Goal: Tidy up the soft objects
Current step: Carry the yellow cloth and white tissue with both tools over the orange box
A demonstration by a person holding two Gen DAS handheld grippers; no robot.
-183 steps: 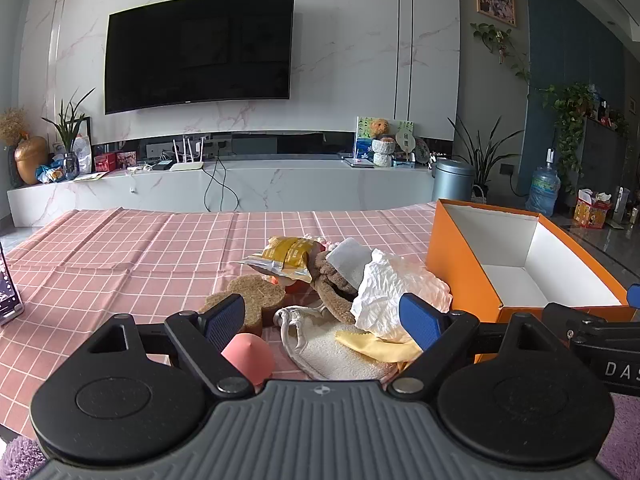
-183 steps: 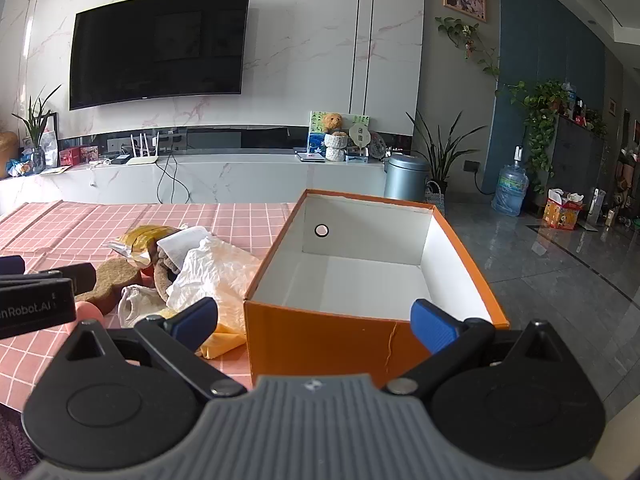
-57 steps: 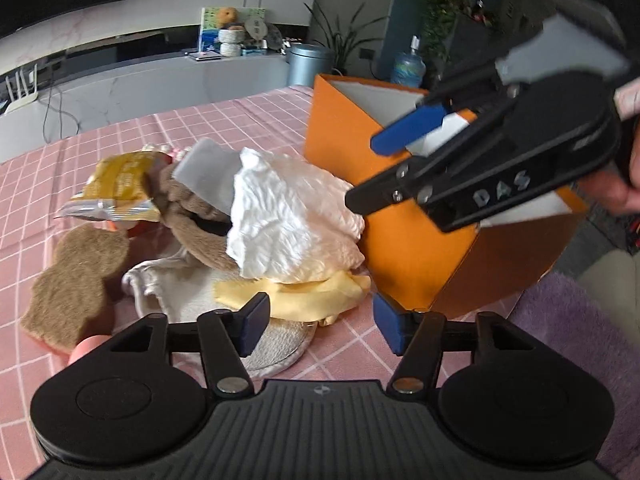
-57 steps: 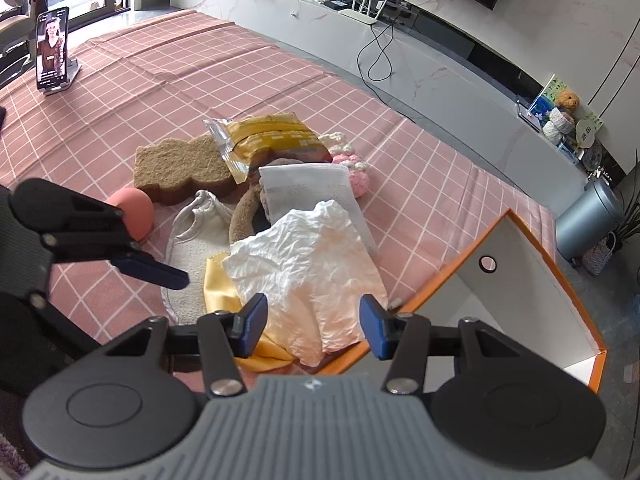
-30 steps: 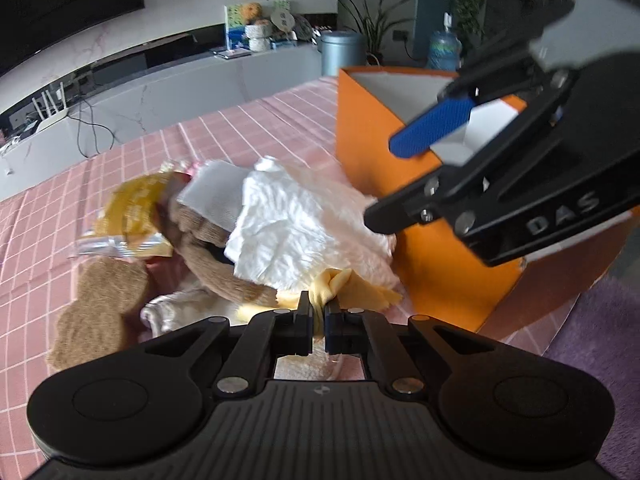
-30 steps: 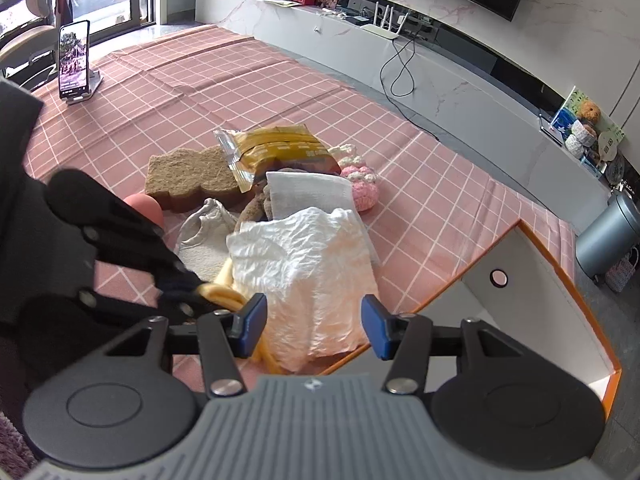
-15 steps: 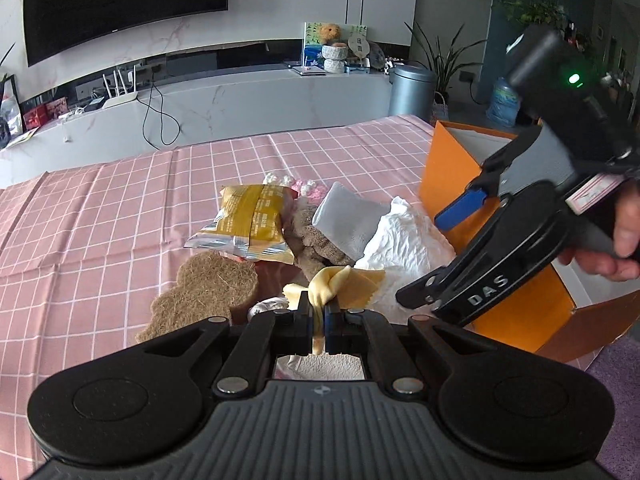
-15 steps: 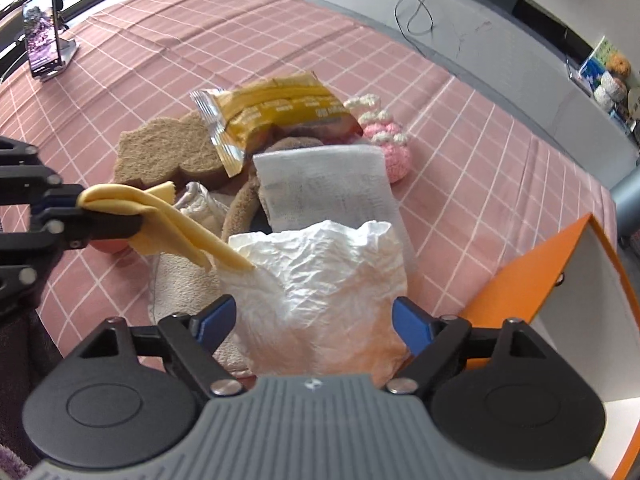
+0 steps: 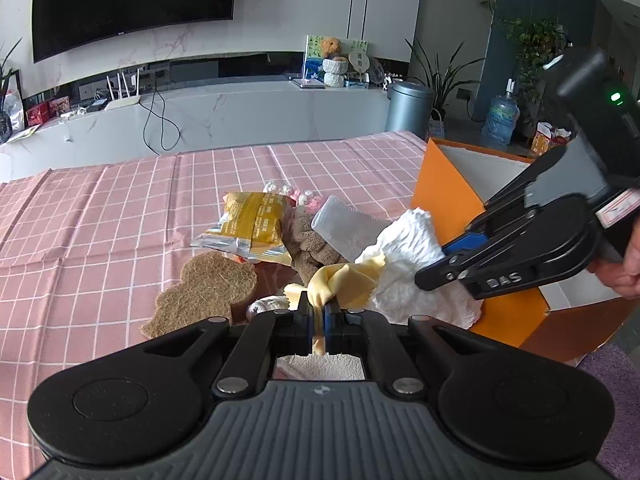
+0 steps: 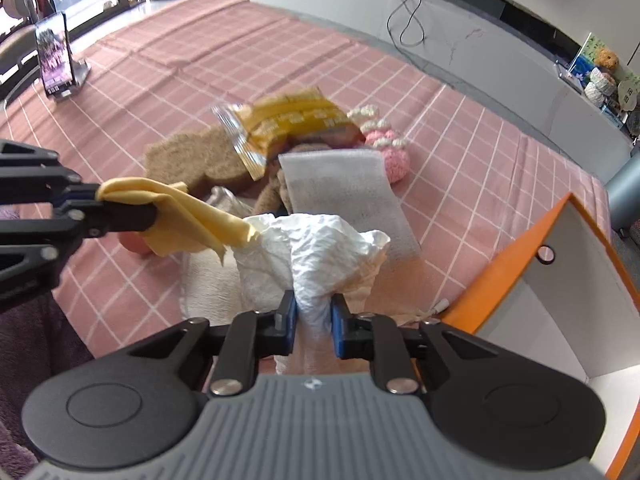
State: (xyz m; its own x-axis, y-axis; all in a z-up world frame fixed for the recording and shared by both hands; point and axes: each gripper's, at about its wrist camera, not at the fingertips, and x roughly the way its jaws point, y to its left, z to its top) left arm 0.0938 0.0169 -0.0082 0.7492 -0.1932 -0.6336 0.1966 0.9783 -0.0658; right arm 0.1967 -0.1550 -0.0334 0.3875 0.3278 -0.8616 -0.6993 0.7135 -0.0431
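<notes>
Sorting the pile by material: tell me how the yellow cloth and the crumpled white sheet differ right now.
The yellow cloth is smooth and drapes; the white sheet is crinkled and holds a bunched shape. The cloth is pinched in the shut left gripper; the sheet sits between the closing jaws of the right gripper. Both are lifted, their ends touching.

A dark television [image 9: 132, 4] hangs above a teddy bear [image 9: 330, 49] and grey bin [image 9: 409, 107].

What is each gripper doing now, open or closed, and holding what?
Left gripper: shut on the yellow cloth.
Right gripper: jaws closing on the white crumpled paper, which is pinched between them.
</notes>
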